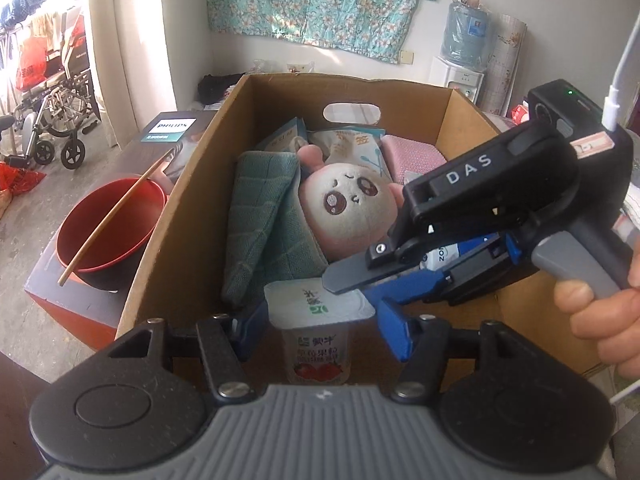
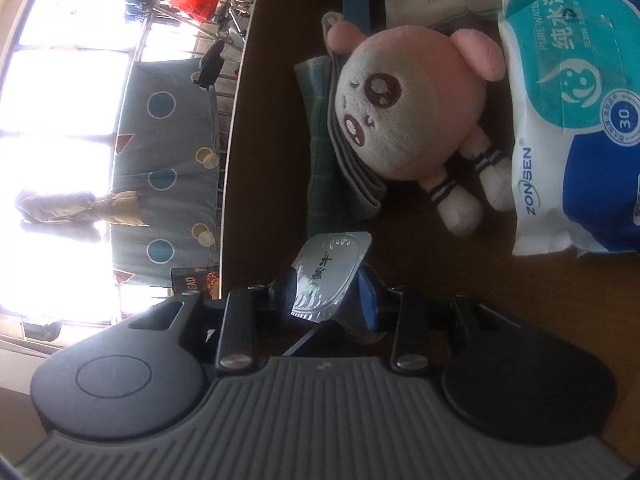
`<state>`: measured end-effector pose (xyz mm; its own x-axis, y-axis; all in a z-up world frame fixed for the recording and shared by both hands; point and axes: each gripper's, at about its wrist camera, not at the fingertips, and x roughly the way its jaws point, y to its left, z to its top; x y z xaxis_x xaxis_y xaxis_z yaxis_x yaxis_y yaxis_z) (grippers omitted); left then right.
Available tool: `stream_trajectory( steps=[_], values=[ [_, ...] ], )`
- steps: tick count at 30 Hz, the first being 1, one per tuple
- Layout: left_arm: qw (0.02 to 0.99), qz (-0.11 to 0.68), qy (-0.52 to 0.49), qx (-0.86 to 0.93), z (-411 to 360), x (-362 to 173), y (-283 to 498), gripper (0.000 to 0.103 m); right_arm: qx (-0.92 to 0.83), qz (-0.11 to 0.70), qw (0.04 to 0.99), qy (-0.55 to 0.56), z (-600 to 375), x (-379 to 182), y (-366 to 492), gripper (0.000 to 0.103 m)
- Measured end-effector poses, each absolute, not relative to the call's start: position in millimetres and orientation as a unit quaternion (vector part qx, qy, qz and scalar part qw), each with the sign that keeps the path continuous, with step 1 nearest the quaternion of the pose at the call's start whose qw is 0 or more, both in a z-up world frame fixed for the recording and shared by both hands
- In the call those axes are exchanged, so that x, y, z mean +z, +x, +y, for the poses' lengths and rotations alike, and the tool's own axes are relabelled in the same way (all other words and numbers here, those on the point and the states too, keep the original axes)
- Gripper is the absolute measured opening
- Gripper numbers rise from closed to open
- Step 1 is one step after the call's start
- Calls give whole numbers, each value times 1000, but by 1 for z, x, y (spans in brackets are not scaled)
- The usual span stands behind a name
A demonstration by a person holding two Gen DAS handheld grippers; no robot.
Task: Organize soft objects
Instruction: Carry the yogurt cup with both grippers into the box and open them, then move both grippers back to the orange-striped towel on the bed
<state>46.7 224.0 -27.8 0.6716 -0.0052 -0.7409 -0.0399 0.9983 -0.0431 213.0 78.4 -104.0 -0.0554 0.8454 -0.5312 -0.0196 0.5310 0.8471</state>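
My left gripper (image 1: 320,332) is shut on a white yogurt cup (image 1: 318,332) and holds it upright over the near end of the cardboard box (image 1: 168,224). My right gripper (image 2: 326,292) reaches in from the right and its fingers close around the same cup's foil lid (image 2: 328,276); it also shows in the left wrist view (image 1: 360,280). Inside the box lie a pink plush toy (image 1: 348,208) (image 2: 404,112), a folded green towel (image 1: 264,224) (image 2: 324,176), a wet-wipes pack (image 2: 576,108), a tissue pack (image 1: 352,140) and a pink cloth (image 1: 412,152).
A red bowl (image 1: 108,228) with a chopstick (image 1: 108,216) sits on a dark box left of the cardboard box. A Philips box (image 1: 172,132) lies behind it. A wheelchair (image 1: 56,120) stands far left. A water dispenser (image 1: 464,52) stands at the back right.
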Motion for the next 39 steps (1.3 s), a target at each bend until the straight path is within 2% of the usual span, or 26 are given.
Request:
stream_trajectory(
  steps=[5,12,19,26,31,35,39],
  values=[
    [925,378,-26,1,219,-20,36,70,367,629,610,313,79,-98,209,38],
    [930,366,-26,0,214,-11,28,72,374,608,632,302,74,-85,204,45],
    [946,321,-37,-32,194,14,12,87,394,531,668,341,32,-48,185,55],
    [950,289,-20,-117,136,32,3,90,370,425,728,391,-70,-8,130,61],
    [932,300,-25,-203,74,24,9,90,280,367,809,363,-170,11,76,66],
    [909,325,-4,-262,14,7,13,90,179,361,853,332,-245,6,36,67],
    [880,368,18,-299,-40,-17,24,89,87,393,865,300,-298,-20,17,68]
  ],
)
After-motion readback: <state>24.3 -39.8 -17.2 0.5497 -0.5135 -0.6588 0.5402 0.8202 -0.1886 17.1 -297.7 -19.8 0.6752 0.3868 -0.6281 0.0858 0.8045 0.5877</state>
